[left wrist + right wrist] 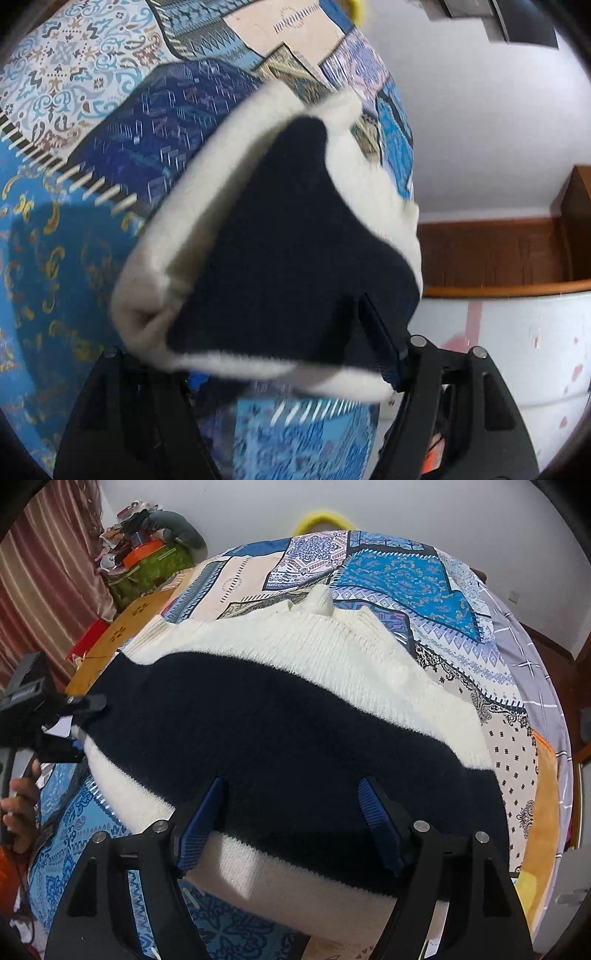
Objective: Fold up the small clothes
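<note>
A small knit sweater [295,731], white with a broad navy band, lies on a blue patchwork bedspread [399,568]. My right gripper [291,790] is open, its blue-padded fingers [380,823] resting on the navy band at the near hem. My left gripper [79,720] shows at the left in the right wrist view, gripping the sweater's left edge. In the left wrist view the sweater [280,240] is lifted and bunched in front of the camera, and the left gripper [280,354] has cloth between its fingers; one blue pad [380,343] shows.
The bedspread [74,147] fills the left wrist view, with a white wall and wooden bed frame [491,254] to the right. A yellow ring [321,520] sits at the far bed edge. Cluttered bags [147,554] and a curtain stand at the back left.
</note>
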`<state>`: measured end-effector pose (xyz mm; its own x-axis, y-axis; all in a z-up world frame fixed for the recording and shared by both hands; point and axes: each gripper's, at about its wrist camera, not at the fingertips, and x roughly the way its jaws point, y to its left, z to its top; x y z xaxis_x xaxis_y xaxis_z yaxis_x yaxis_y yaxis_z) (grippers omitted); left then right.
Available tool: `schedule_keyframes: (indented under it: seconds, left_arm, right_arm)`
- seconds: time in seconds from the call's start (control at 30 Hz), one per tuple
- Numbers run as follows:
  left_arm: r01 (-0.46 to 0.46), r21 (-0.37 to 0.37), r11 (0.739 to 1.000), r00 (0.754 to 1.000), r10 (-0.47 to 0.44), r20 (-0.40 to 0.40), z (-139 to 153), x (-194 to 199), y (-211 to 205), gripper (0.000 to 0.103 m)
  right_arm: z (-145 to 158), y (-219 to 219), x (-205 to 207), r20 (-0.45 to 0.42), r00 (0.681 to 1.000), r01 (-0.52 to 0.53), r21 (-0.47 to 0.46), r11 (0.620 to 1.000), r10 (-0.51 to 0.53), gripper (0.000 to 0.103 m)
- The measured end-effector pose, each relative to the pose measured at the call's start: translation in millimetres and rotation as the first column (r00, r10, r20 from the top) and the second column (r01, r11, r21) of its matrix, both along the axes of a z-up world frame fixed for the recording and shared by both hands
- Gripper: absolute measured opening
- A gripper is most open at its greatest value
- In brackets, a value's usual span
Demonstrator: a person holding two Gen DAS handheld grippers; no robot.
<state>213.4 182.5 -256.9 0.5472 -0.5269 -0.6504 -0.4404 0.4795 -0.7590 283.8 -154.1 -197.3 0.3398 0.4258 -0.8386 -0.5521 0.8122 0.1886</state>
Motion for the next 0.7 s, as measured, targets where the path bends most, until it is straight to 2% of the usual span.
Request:
schedule_keyframes:
  seconds: [0.07, 0.13, 0.17, 0.3, 0.47, 0.67, 0.7]
  left_arm:
    - [-0.037, 0.024, 0.999, 0.999, 0.037, -0.006, 1, 2, 3, 0.068]
    - [-0.053, 0.062, 0.997, 0.998, 0.055, -0.016, 2, 8, 4, 0.058]
    - [-0.066, 0.094, 0.993, 0.997, 0.068, -0.021, 4, 12, 6, 0.048]
    - [-0.102, 0.132, 0.986, 0.995, 0.103, 0.005, 7, 9, 14, 0.027]
    - [-0.121, 0.23, 0.966, 0.992, 0.109, 0.066, 32, -2, 24, 0.023]
    - [-0.188, 0.367, 0.911, 0.978, 0.138, 0.158, 80, -6, 45, 0.022]
    - [-0.207, 0.396, 0.895, 0.973, 0.146, 0.179, 91, -8, 51, 0.022]
  right_arm:
    - [0, 0, 0, -0.002, 1.0, 0.0, 0.003, 1.0, 0.0, 0.074]
    - [0, 0, -1, -0.004, 1.0, 0.002, 0.006, 1.0, -0.002, 0.074]
    - [0, 0, -1, -0.006, 1.0, 0.001, 0.006, 1.0, -0.001, 0.074]
    - [3, -1, -1, -0.012, 1.0, -0.004, 0.011, 1.0, 0.004, 0.074]
    - [10, -10, -2, -0.015, 1.0, 0.002, 0.025, 1.0, -0.001, 0.073]
    - [18, -28, 0, -0.01, 0.999, 0.036, 0.045, 0.998, -0.035, 0.073]
    - [19, -32, 0, -0.009, 0.999, 0.044, 0.049, 0.998, -0.044, 0.073]
